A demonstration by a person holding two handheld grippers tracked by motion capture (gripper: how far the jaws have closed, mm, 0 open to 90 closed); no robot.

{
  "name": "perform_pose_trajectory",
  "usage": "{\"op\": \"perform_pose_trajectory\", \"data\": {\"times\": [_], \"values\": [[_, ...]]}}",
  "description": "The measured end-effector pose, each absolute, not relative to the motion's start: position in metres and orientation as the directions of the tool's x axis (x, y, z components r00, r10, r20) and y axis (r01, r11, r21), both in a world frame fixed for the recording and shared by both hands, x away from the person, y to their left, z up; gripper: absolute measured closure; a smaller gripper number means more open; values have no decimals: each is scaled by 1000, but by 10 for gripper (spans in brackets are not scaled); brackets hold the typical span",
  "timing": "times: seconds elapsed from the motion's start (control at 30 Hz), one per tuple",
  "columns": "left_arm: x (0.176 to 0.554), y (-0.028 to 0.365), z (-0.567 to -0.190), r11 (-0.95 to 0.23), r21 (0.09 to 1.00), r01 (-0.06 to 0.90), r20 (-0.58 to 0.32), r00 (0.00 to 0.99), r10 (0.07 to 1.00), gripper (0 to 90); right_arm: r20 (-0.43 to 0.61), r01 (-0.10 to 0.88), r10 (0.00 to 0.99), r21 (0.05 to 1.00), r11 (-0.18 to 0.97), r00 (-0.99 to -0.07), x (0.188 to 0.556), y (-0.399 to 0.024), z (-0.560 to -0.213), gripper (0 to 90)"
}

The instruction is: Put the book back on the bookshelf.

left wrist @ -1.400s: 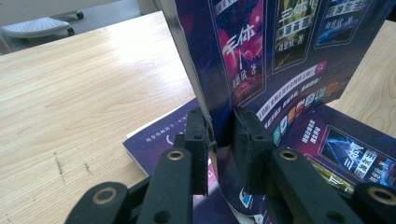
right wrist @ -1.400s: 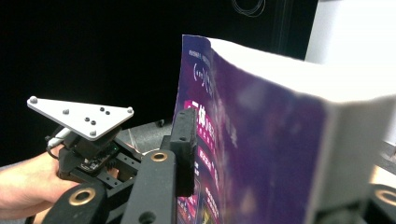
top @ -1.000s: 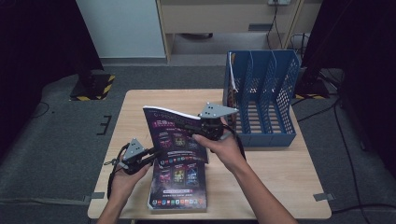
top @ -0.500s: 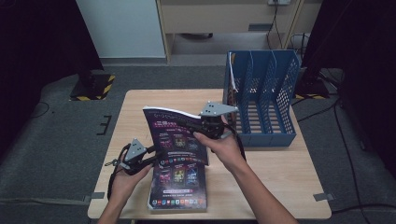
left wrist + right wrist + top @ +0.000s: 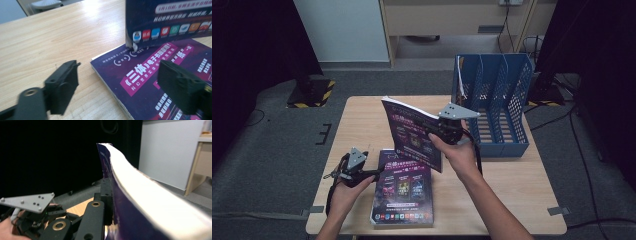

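Note:
My right gripper (image 5: 440,131) holds a purple-covered book (image 5: 412,136) tilted up above the table and is shut on its right edge. In the right gripper view one jaw presses the book's cover (image 5: 130,220), and its white page edge (image 5: 150,195) runs away from me. A second, matching book (image 5: 403,192) lies flat on the table (image 5: 362,120) below. My left gripper (image 5: 373,175) sits at that flat book's left edge. Its jaws have just been opening and now stand wide over the book's corner (image 5: 140,75) in the left gripper view, gripping nothing (image 5: 118,67).
A blue file rack (image 5: 499,95) with several upright slots stands at the table's back right, just behind my right hand. Bare wood lies to the left of the books. The floor around the table is dark carpet.
The left gripper's jaws have spread apart. Both hands and both books stay almost where they were.

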State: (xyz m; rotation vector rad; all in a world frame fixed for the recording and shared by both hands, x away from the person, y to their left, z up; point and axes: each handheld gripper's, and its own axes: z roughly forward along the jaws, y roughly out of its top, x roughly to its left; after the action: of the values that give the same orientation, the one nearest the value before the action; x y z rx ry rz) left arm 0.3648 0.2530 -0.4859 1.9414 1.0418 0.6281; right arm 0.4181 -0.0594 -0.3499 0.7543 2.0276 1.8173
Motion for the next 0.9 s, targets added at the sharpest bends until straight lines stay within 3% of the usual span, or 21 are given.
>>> {"op": "perform_pose_trajectory", "data": {"times": [0.27, 0.9], "values": [[367, 255, -488, -303, 837, 457, 30, 514, 857, 66, 121, 175, 584, 984, 38, -803, 418, -72, -347, 823], [368, 259, -490, -311, 827, 468, 44, 498, 866, 77, 154, 191, 600, 982, -1, -785, 404, -118, -355, 823]]}}
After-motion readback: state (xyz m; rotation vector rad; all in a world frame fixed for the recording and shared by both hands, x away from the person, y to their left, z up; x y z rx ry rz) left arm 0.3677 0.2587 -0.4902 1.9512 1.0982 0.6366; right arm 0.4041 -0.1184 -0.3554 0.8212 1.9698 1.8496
